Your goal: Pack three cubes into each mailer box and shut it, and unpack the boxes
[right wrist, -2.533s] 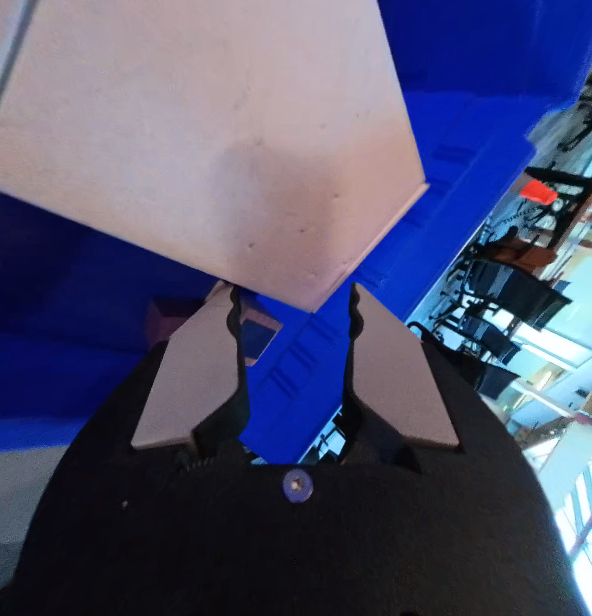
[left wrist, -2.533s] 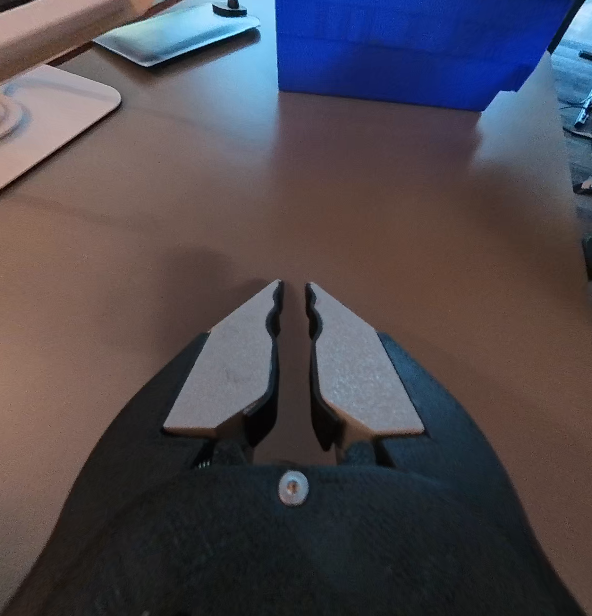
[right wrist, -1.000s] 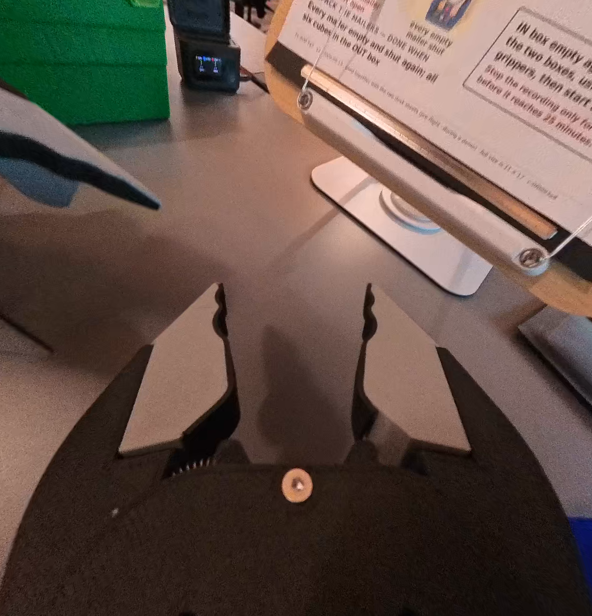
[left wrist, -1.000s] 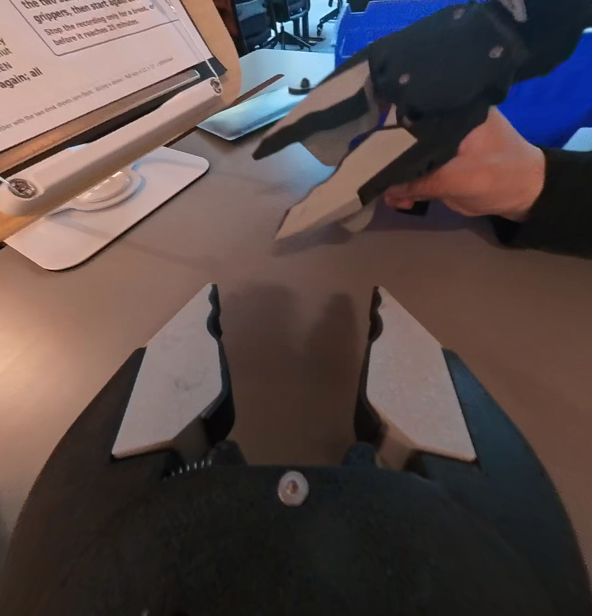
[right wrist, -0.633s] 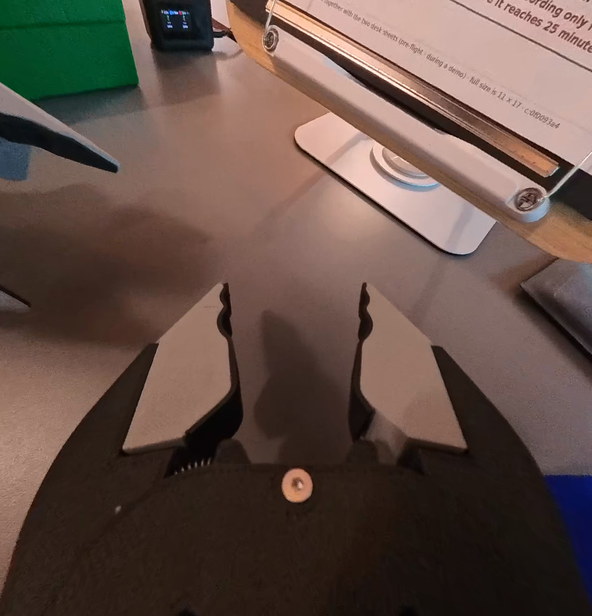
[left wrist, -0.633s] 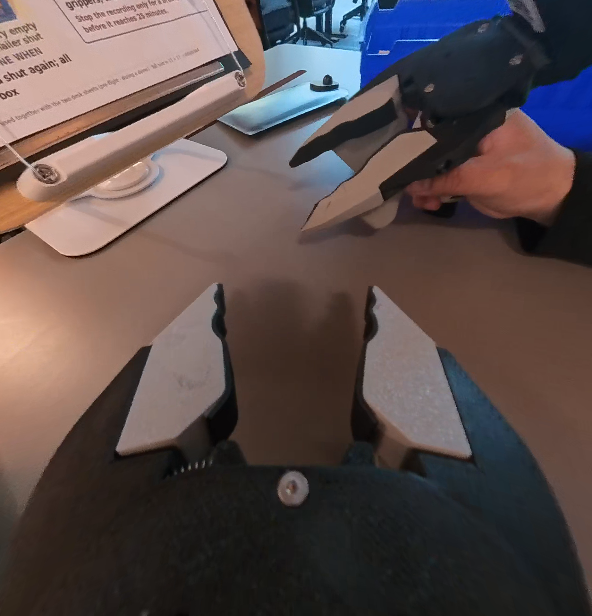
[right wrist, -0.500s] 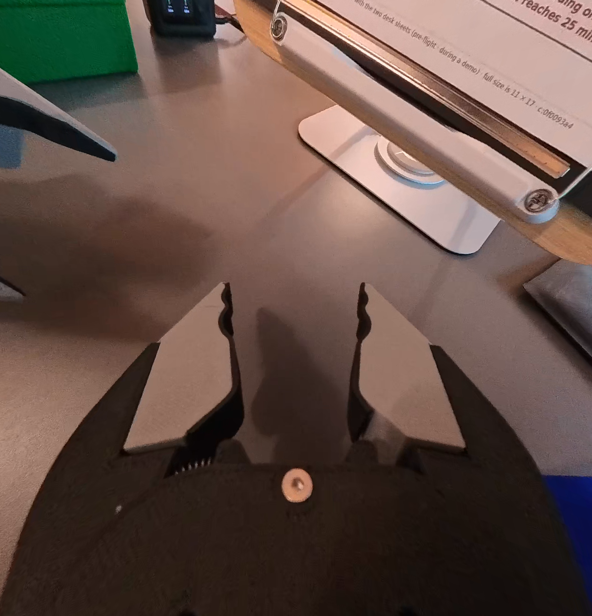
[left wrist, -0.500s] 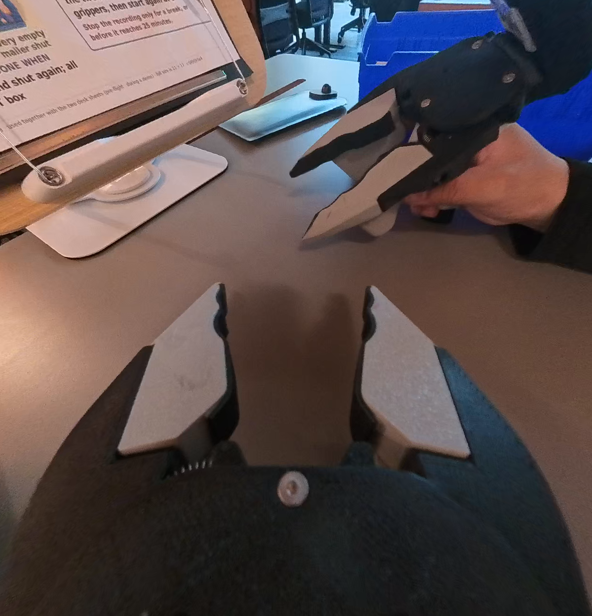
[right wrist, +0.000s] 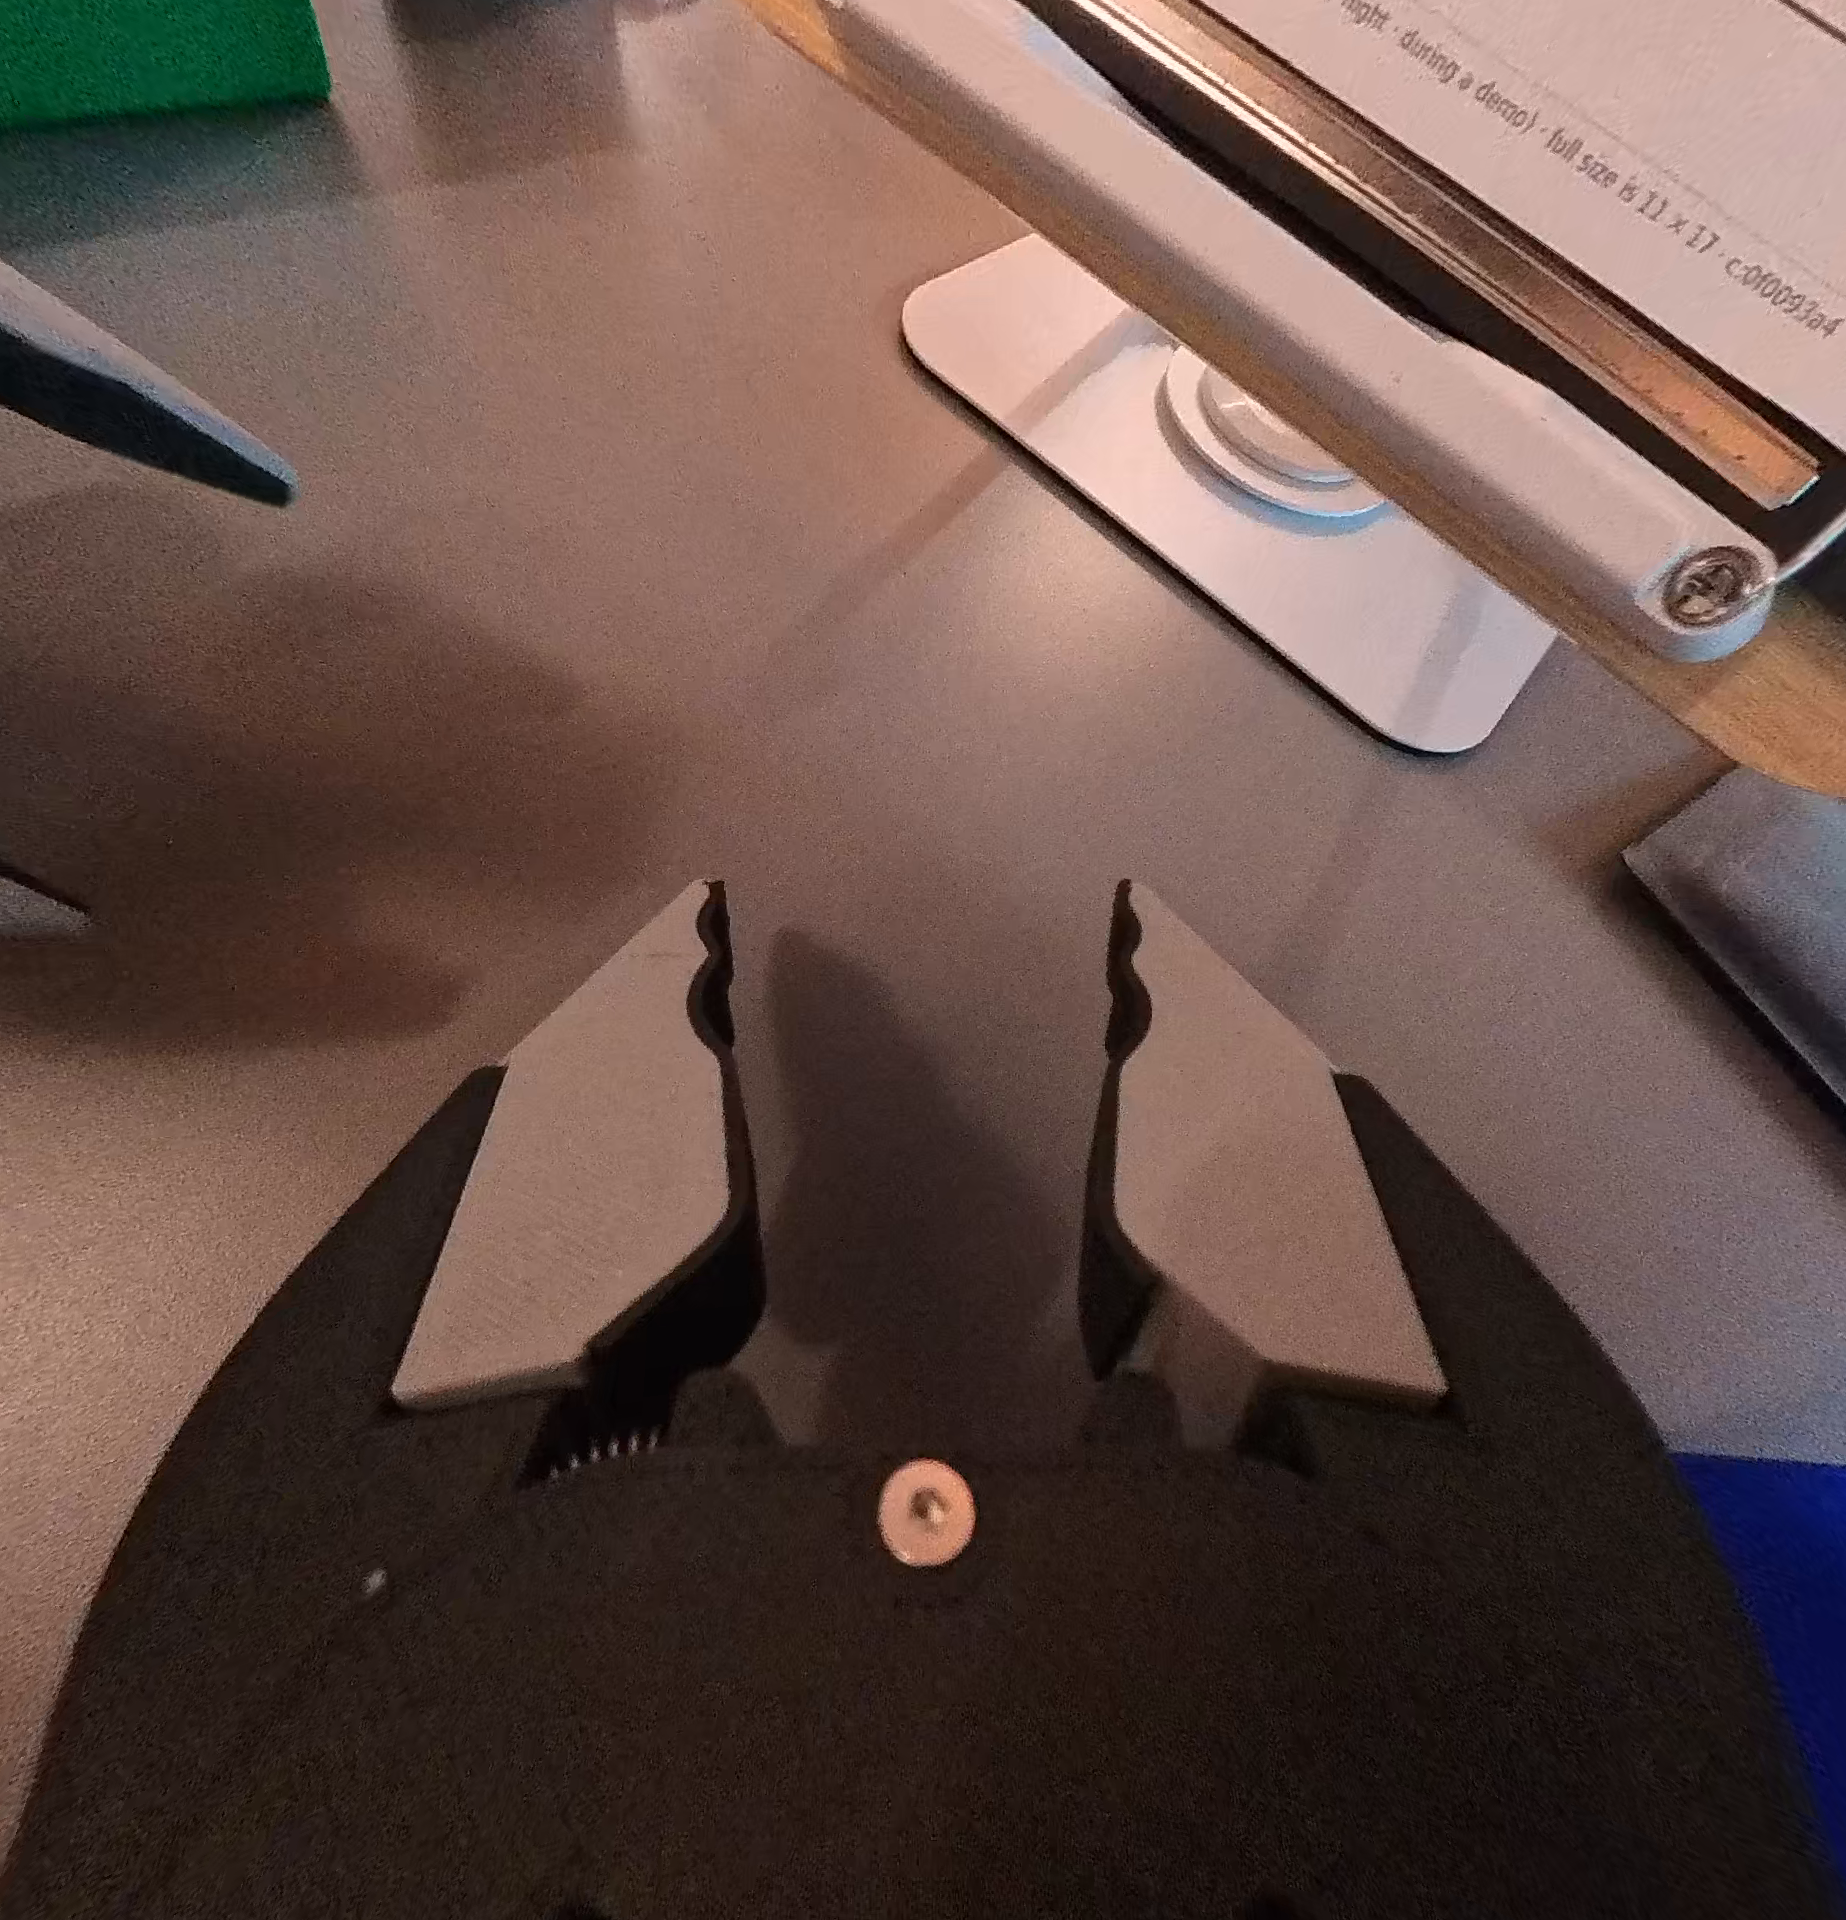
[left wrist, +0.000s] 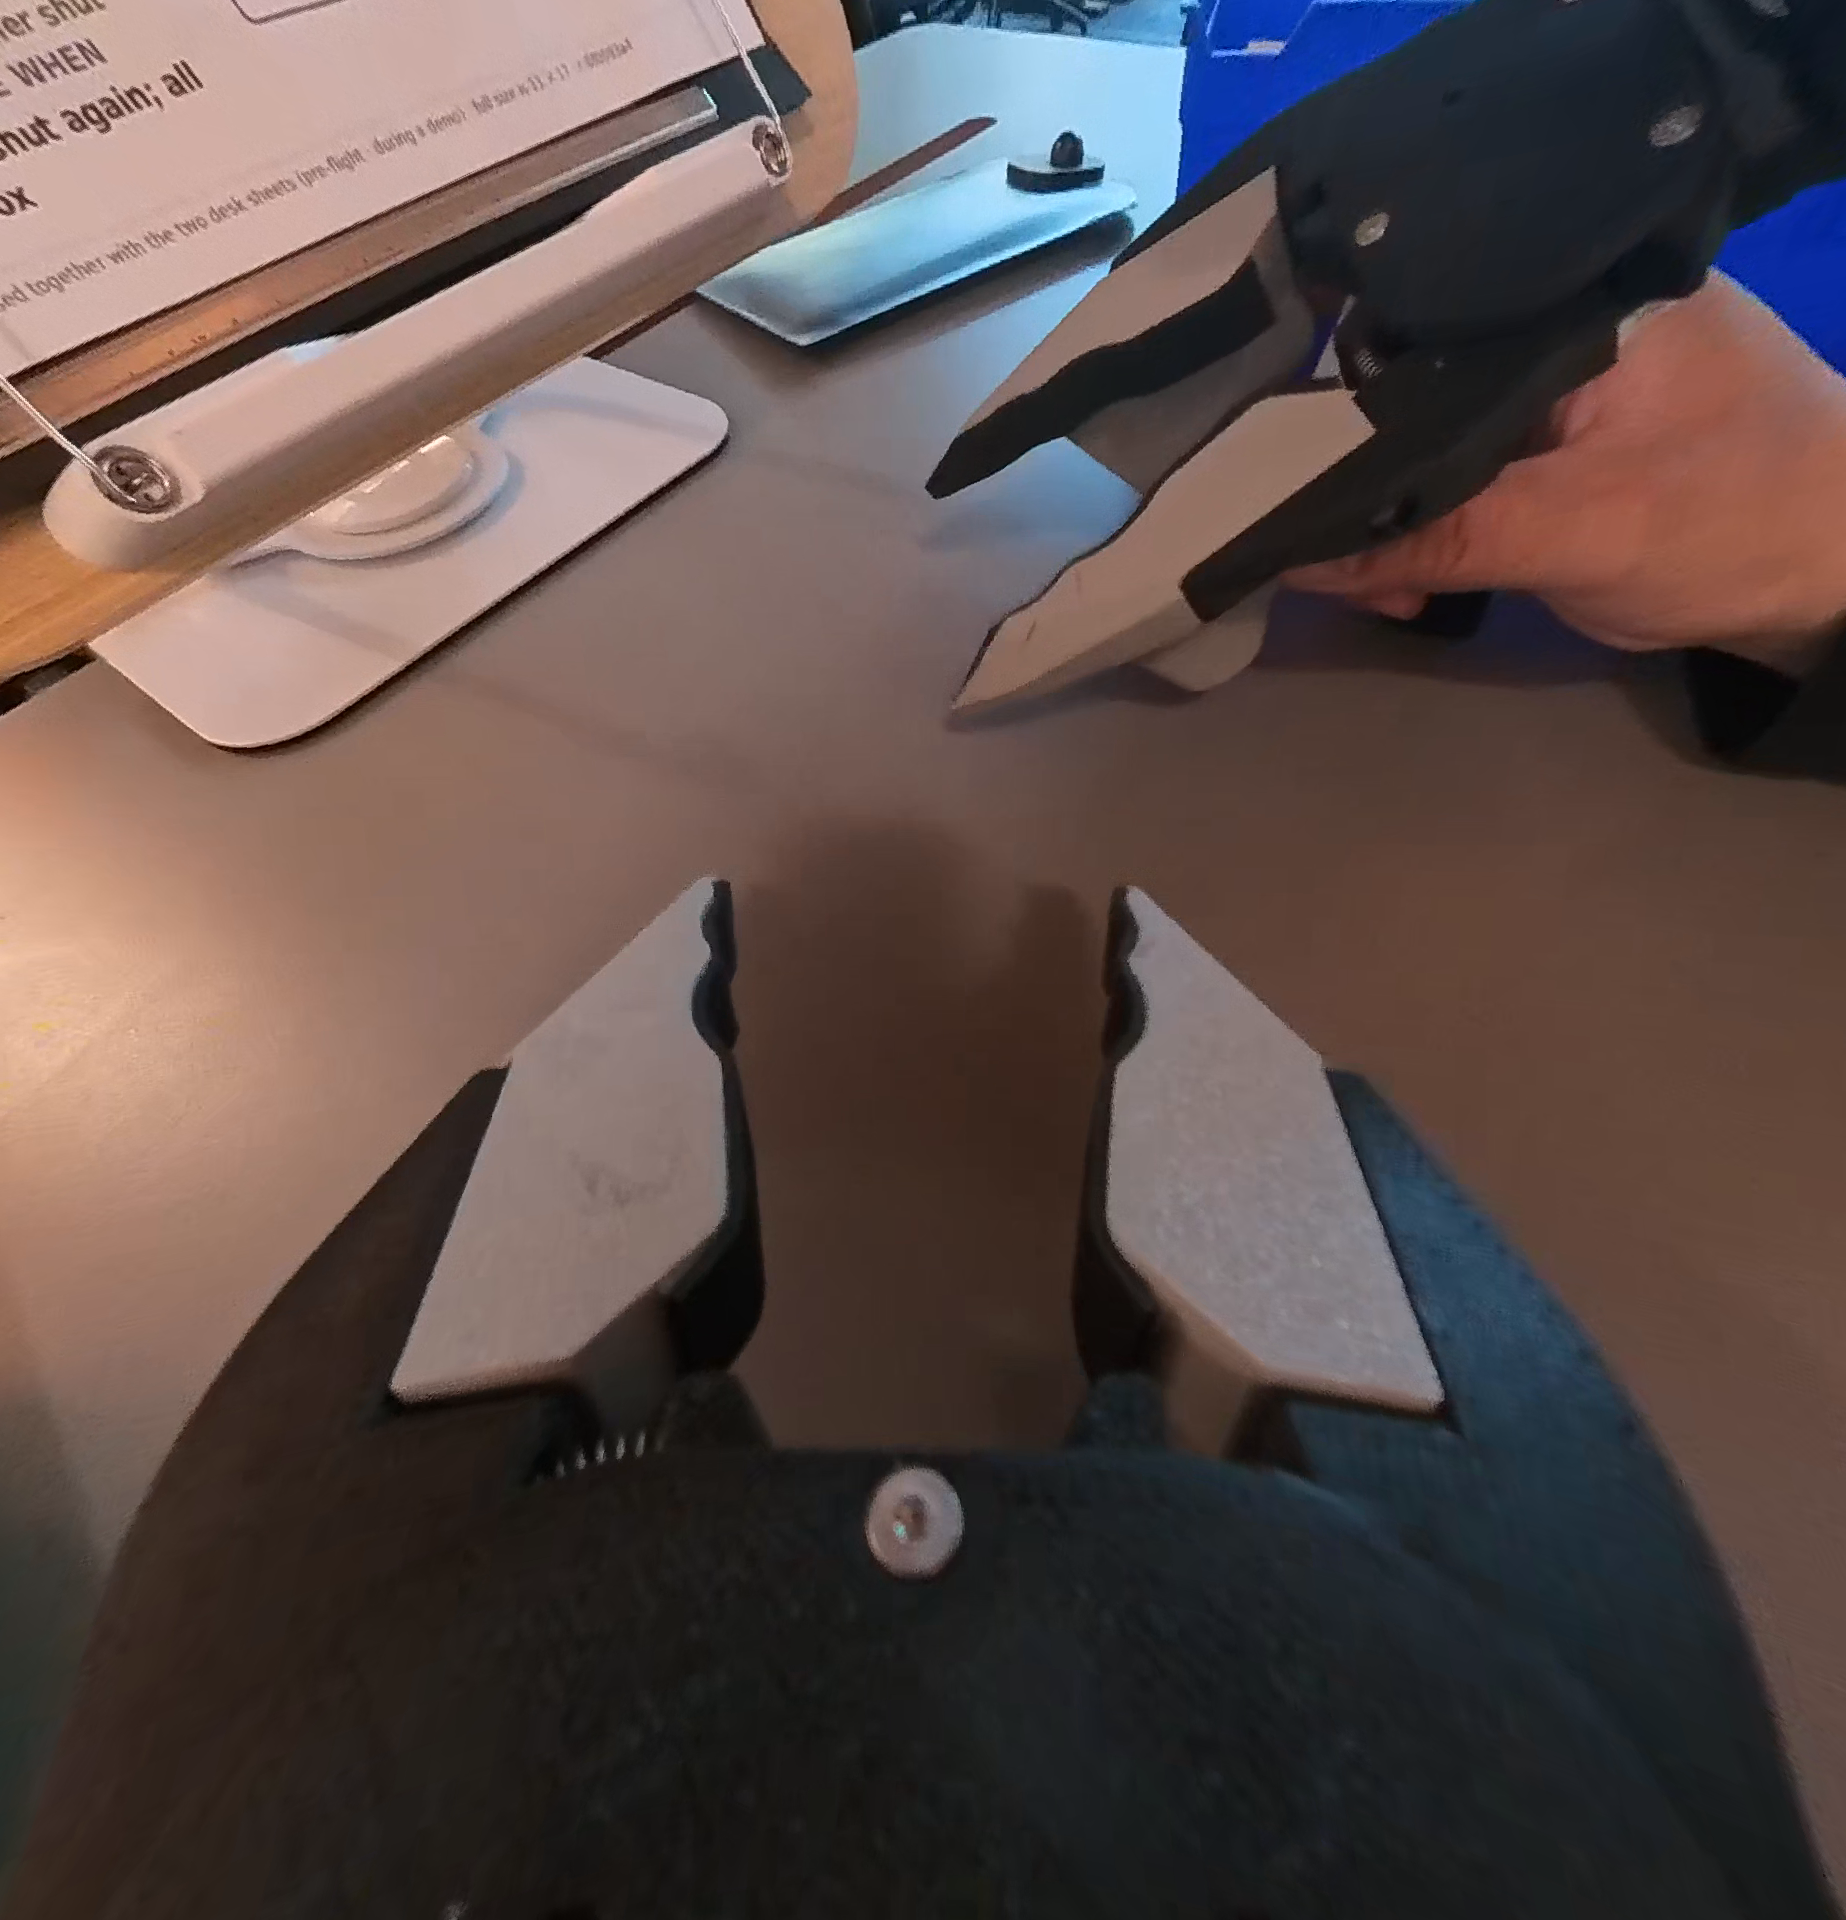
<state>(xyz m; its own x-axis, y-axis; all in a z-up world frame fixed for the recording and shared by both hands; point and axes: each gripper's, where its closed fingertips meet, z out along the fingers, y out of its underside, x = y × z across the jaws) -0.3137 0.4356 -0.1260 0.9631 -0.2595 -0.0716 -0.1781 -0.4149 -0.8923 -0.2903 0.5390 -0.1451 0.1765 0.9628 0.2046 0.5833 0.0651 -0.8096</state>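
Both grippers hover over the bare grey-brown tabletop (left wrist: 1418, 935), and neither holds anything. The left gripper (left wrist: 917, 914) has its two grey-faced fingers spread apart, with only table showing between them. The right gripper (right wrist: 917, 914) is spread likewise; in the left wrist view it lies tilted on its side, gripped by a hand (left wrist: 1667, 520) in a dark sleeve, just right of the white document stand (left wrist: 399, 582). That stand, bearing a printed sheet on a wooden board, sits on a flat white base. Behind it and to its right lies a flat silver pad (left wrist: 919, 260). A blue bin (left wrist: 1823, 249) stands further right, a green bin (right wrist: 140, 52) off to the stand's left. No mailer box or cube is in view.
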